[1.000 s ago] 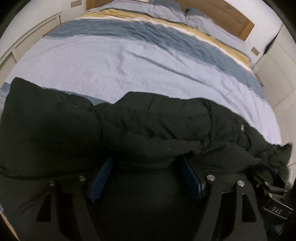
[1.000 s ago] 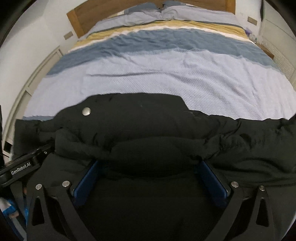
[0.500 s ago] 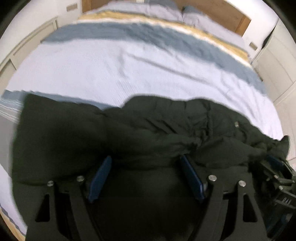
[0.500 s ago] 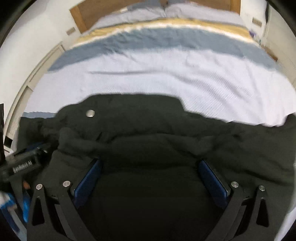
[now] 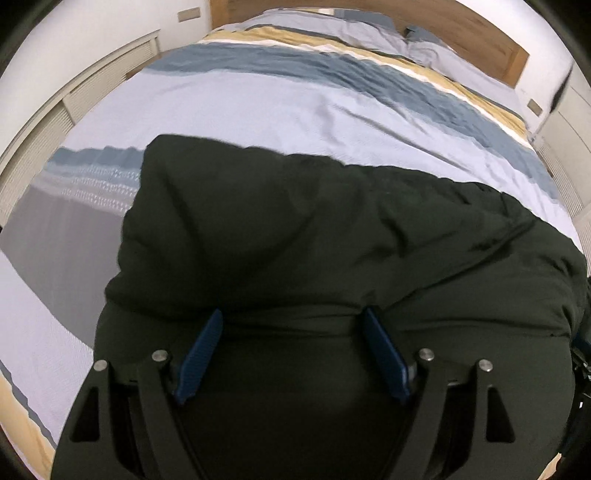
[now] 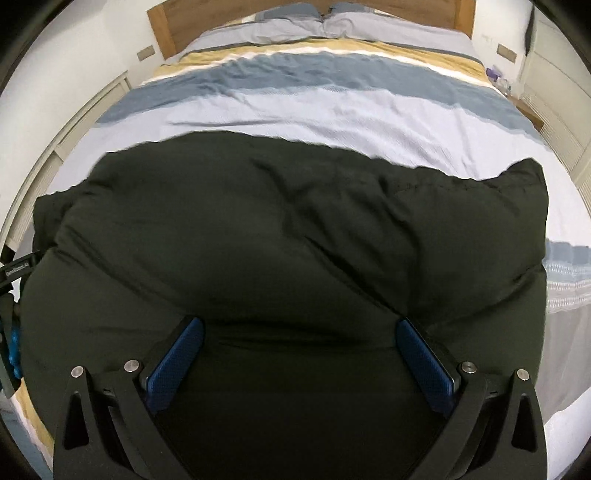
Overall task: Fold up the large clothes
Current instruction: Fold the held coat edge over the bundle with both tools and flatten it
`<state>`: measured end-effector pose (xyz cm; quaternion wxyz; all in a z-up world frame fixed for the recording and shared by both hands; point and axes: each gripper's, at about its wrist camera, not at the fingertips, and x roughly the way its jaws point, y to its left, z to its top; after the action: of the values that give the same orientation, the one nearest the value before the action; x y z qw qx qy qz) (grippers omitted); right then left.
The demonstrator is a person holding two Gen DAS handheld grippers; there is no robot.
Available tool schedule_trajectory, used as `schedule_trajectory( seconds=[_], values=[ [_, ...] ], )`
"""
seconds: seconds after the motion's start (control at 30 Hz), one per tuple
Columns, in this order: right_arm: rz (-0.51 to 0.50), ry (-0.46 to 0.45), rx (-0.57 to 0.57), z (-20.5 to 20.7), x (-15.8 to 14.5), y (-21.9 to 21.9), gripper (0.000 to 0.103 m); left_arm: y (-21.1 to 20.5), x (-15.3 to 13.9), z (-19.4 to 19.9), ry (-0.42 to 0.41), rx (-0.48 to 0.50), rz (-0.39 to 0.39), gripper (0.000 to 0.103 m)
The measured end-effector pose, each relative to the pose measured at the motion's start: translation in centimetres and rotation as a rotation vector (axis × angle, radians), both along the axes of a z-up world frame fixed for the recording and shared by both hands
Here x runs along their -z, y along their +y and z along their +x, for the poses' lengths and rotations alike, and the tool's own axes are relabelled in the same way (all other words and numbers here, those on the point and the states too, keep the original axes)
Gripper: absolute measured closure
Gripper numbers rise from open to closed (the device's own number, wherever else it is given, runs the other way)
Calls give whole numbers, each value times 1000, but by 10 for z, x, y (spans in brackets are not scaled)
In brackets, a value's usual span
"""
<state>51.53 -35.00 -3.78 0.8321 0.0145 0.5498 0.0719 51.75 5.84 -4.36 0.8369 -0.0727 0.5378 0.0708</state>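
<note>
Small white lettering on a black gripper body (image 6: 16,266) at the far left edge of the right wrist view, beside the black coat (image 6: 280,236), too blurred to read, no other text visible

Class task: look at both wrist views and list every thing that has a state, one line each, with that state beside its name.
black padded coat: bunched and doubled over on the bed, not yet a neat fold.
left gripper: jaws wide apart, a thick bunch of the coat between them.
right gripper: jaws wide apart, coat bulk between them.
striped duvet: spread over the bed, lightly creased.
pillows: lying side by side against the headboard.
</note>
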Motion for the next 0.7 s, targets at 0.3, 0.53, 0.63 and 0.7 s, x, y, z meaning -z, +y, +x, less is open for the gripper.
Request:
schedule_trajectory(
  seconds=[0.3,0.53,0.63,0.7],
  values=[
    [-63,-14,75,-14,-21,-37,1,-17,-22,-30,-70,10,77,25],
    [21,-70,-21,-45,-39,-8,1,-37,-24,-54,-125,56,152,25],
    [9,-3,-36,-47,-17,-3,1,-36,-20,-59,-136,58,150,25],
    [27,11,-7,-48,-7,-9,1,-35,-17,-61,-140,59,151,25]
  ],
)
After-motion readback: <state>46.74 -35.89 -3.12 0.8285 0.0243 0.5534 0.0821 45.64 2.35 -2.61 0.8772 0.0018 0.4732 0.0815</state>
